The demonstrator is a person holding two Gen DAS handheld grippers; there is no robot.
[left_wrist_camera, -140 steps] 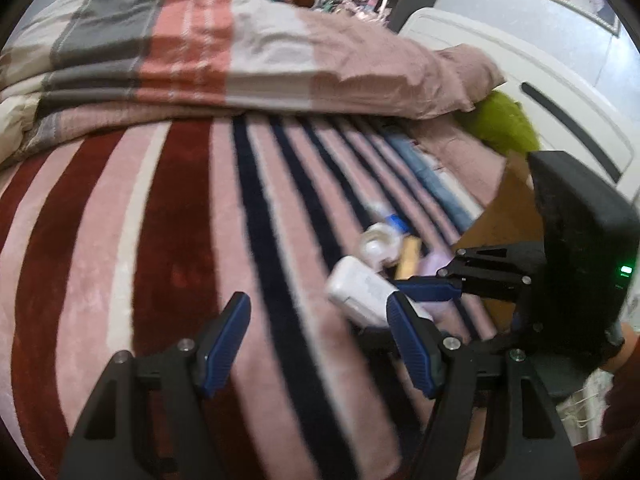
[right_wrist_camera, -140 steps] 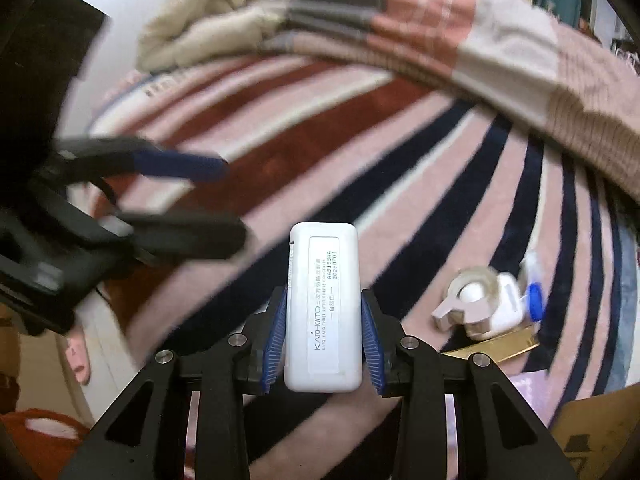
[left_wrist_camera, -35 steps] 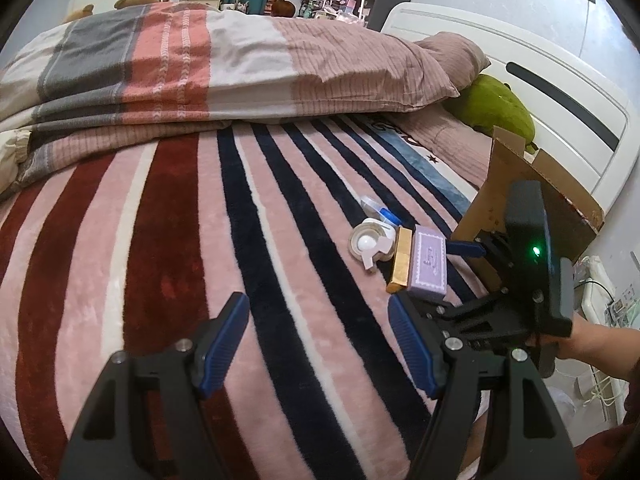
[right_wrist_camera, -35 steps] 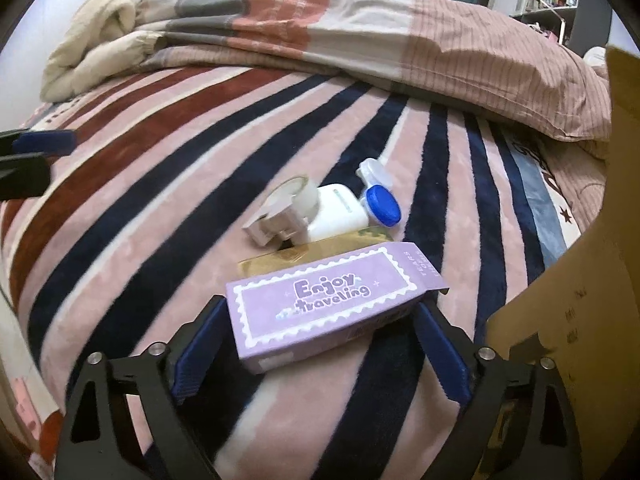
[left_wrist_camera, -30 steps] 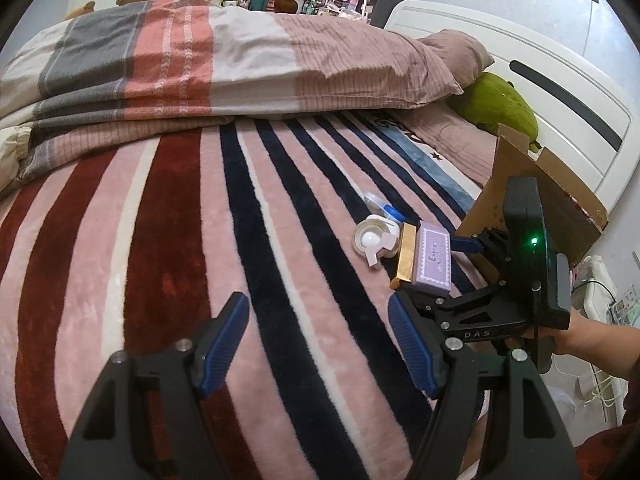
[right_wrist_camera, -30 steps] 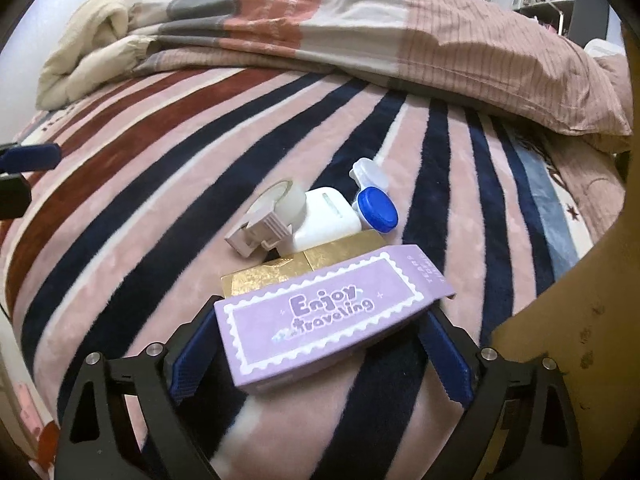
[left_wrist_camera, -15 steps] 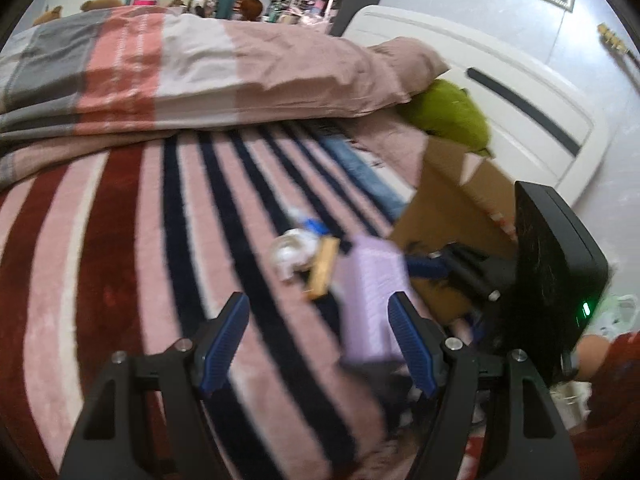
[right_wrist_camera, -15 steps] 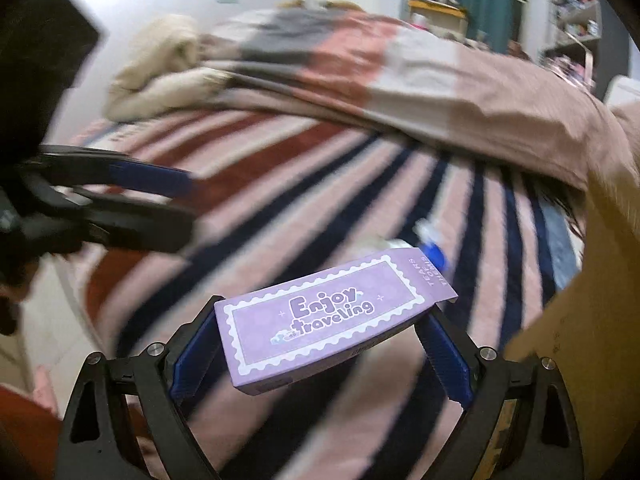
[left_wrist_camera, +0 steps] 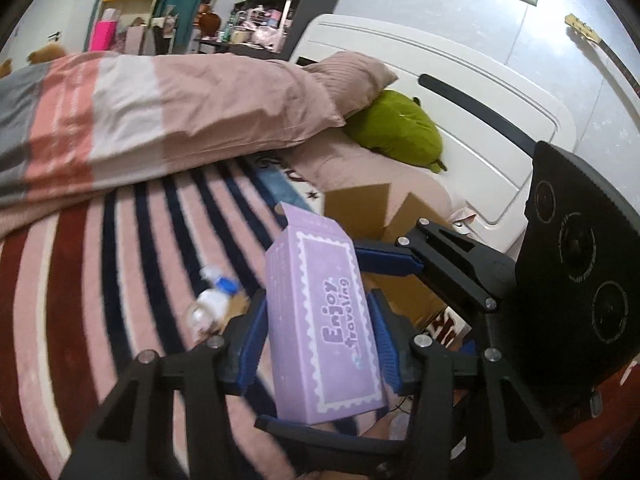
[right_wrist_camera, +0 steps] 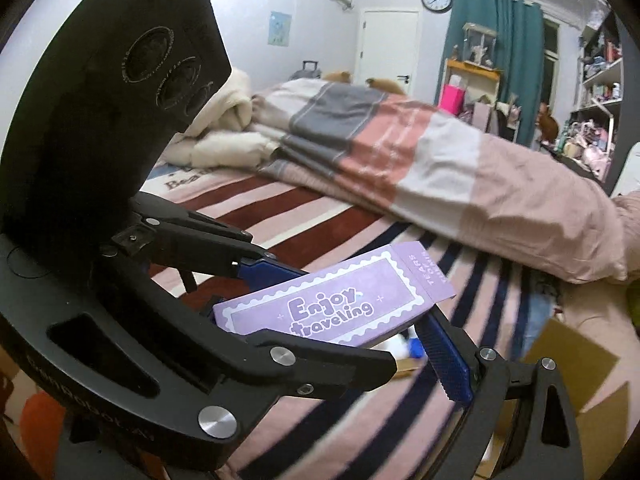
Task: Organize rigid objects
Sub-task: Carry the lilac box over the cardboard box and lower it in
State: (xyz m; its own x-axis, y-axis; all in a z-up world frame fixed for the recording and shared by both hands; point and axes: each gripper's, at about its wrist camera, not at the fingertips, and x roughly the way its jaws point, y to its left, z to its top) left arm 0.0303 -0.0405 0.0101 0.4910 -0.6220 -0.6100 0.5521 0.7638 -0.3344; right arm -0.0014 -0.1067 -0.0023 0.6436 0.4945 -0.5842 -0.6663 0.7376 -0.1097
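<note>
A purple box (left_wrist_camera: pixel 324 320) printed "Enjoy traveling" is held in the air above the striped bed, also in the right wrist view (right_wrist_camera: pixel 332 304). My left gripper (left_wrist_camera: pixel 318 328) is shut on its long sides. My right gripper (right_wrist_camera: pixel 320 356) spans the box's ends; its right pad (right_wrist_camera: pixel 444 356) lies by one end, and the left gripper body hides the other. In the left wrist view the right gripper's fingers (left_wrist_camera: pixel 388 258) reach the box from the right. A white bottle with a blue cap (left_wrist_camera: pixel 218 290) and a tape roll (left_wrist_camera: pixel 198 312) lie on the blanket below.
An open cardboard box (left_wrist_camera: pixel 384 216) stands at the bed's right edge, also in the right wrist view (right_wrist_camera: pixel 568 356). A folded quilt (left_wrist_camera: pixel 160 112), a pink pillow and a green plush (left_wrist_camera: pixel 396 132) lie at the back by the white headboard.
My right gripper lifted the purple box off the blanket and carried it to my left gripper. My left gripper, open before, has closed on the box's sides.
</note>
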